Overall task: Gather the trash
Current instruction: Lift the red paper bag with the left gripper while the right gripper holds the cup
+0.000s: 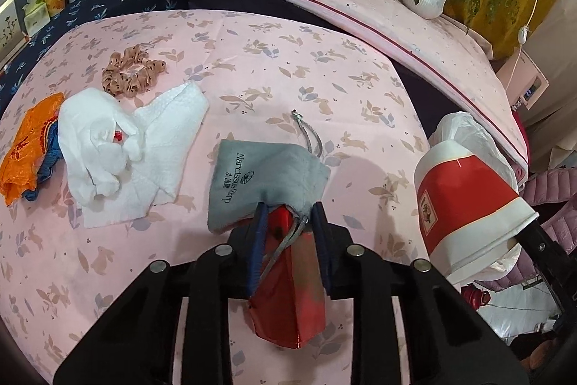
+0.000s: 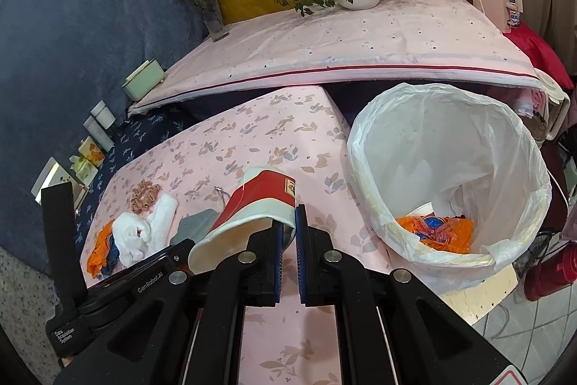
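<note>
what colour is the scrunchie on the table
Peach-tan with dark dots; the scrunchie shows best in the left wrist view.

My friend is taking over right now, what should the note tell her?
Left gripper: shut on the red carton, touching the grey pouch.
Right gripper: shut on the paper cup by its rim, near the lined bin.
Done: an orange wrapper and a small cup are in the bin.
Left: drop the cup and carton in. White tissues and another orange wrapper wait on the table. The scrunchie probably isn't trash.
</note>
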Demonstrator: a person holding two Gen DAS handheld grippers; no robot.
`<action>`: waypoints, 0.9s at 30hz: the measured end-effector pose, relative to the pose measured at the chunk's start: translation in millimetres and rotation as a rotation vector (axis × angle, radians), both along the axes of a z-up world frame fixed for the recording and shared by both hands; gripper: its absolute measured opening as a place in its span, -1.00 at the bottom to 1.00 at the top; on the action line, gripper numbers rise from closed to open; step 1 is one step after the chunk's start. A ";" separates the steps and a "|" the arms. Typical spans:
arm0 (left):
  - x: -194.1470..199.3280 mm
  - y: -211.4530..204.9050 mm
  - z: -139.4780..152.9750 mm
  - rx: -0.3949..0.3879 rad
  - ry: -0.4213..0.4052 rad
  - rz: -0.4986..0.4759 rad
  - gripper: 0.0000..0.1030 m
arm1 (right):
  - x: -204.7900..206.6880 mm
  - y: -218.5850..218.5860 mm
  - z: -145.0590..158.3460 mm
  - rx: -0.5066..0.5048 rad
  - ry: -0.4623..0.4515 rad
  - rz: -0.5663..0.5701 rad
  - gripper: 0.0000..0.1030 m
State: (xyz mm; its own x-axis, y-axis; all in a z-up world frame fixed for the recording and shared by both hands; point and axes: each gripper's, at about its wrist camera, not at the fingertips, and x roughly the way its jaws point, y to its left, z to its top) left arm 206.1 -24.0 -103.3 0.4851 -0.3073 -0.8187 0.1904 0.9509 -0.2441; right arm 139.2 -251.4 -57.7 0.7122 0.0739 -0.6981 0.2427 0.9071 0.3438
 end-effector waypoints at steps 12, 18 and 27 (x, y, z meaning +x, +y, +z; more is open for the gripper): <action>0.9 -1.2 35.9 -0.058 -0.056 -0.026 -0.63 | 3.0 -1.7 3.2 0.000 -0.012 0.005 -0.87; -8.1 -1.8 31.0 -0.039 -0.060 -0.045 -0.65 | 1.7 -1.7 4.0 0.002 -0.011 0.005 -0.87; -20.2 9.3 9.7 -0.043 -0.010 -0.006 -0.16 | -2.3 -1.8 2.5 0.007 -0.011 0.003 -0.87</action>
State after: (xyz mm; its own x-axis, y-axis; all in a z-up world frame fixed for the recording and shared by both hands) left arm 185.9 -14.7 -93.6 0.4910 -0.3453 -0.7998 0.1988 0.9383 -0.2830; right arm 136.9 -253.2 -55.2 0.7198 0.0816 -0.6893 0.2356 0.9054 0.3532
